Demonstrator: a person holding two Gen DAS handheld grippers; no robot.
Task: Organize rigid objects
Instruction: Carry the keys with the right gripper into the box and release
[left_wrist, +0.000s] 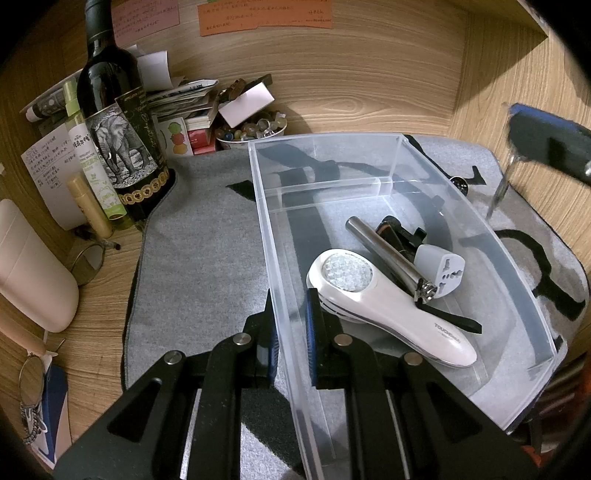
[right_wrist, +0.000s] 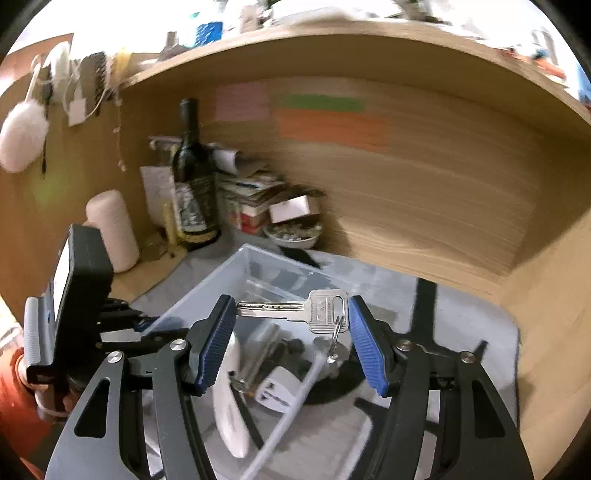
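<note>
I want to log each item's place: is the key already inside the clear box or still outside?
Outside. The key spans between the right gripper's fingers, above the clear box.

Left wrist cam sits low, close over the clear bin (left_wrist: 369, 192), facing steeply down twd back wall. Right wrist cam rides higher, further back, tilted less. Both share bin, wine bottle (right_wrist: 192, 173), grey mat (left_wrist: 207, 240).
</note>
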